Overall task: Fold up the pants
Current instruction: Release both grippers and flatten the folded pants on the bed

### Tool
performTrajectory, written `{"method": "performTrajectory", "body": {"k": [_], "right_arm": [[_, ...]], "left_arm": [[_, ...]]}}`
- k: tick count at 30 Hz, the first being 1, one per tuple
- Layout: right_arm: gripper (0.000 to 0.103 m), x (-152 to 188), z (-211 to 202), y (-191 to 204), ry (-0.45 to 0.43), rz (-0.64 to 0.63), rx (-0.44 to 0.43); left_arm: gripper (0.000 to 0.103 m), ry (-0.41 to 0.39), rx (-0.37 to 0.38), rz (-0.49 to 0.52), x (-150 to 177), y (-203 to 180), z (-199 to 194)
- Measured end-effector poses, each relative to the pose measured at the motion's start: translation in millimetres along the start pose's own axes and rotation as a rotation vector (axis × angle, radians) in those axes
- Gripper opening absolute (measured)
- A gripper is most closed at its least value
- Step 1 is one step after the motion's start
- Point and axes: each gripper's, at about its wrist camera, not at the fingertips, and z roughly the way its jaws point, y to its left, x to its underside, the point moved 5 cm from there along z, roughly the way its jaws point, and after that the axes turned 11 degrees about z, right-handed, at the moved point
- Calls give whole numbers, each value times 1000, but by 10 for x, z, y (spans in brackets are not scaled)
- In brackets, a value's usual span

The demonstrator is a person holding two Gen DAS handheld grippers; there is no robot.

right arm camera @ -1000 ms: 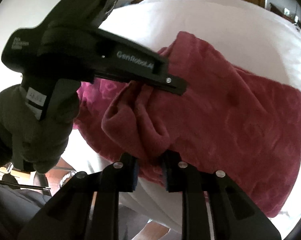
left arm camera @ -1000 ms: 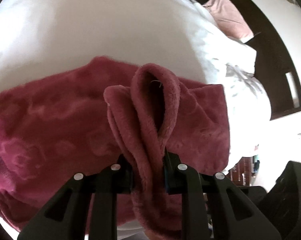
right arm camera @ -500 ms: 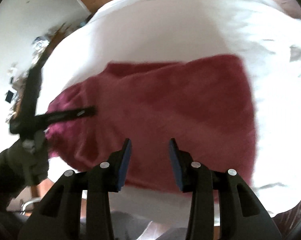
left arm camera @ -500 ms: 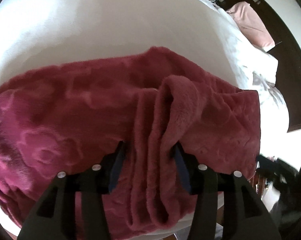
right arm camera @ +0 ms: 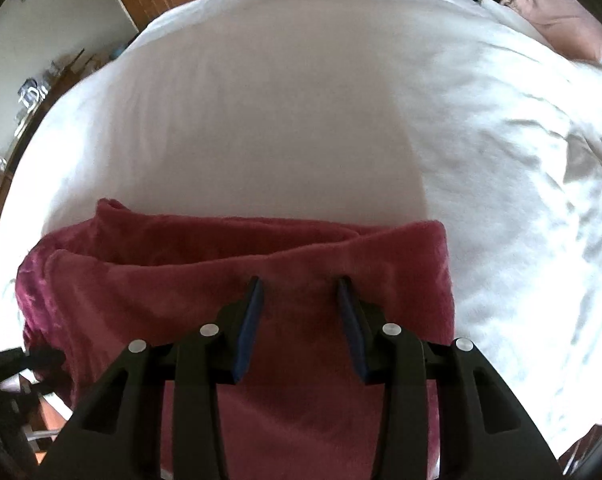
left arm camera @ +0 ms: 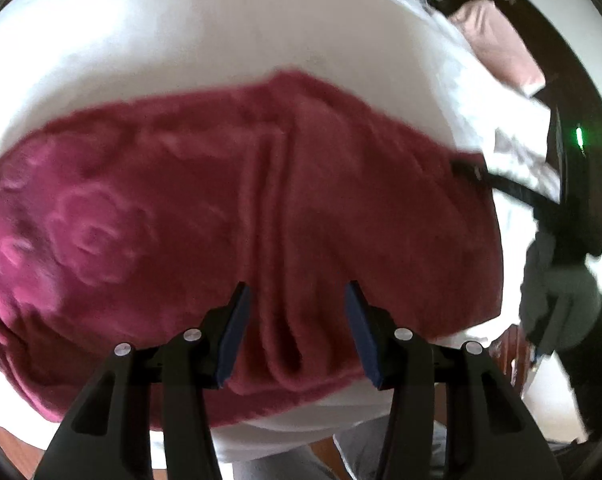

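The pants (right arm camera: 261, 280), dark red fleece, lie in a folded band across the near edge of the bed (right arm camera: 281, 100), on the white sheet. Beyond the far edge of the pants the sheet is flat; rumpled bedding (right arm camera: 541, 152) lies to the right, a pink pillow (right arm camera: 557, 8) at the far corner. Left gripper (left arm camera: 297, 292): jaws spread, straddling a lengthwise ridge of fabric, pads not pressing it. Right gripper (right arm camera: 299, 284): jaws spread above the flat top layer, gripping nothing; contact cannot be determined
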Motion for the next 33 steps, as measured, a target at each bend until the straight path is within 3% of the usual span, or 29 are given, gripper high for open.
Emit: {"method": "performTrajectory", "body": {"k": [5,11,17,22,26,29,33], "right_arm": [[40,-89,203,-22,10,-5,25],[40,-82,346,63,31,-43,32],[40,-75,-23,-80,15,-48,-62],[40,143,-284,-272,19,-70,-104],[40,391,-367,-352,36,-101,-107],[40,637,-371,-358,66,-126,-99],[40,822,-274,-449,97,-152,-75]], "left_arm": [[51,118,-118,39,312,-84,417],[51,124,-187,55,447,-111,500],[50,86,-195,-40,373,-156,255],[50,-32,-233,4,-15,-363,-50],[50,-99,-216,4,-442,-466,-16],[50,-116,-228,-25,-723,-402,154],[50,-92,-250,-103,-866,-199,379]]}}
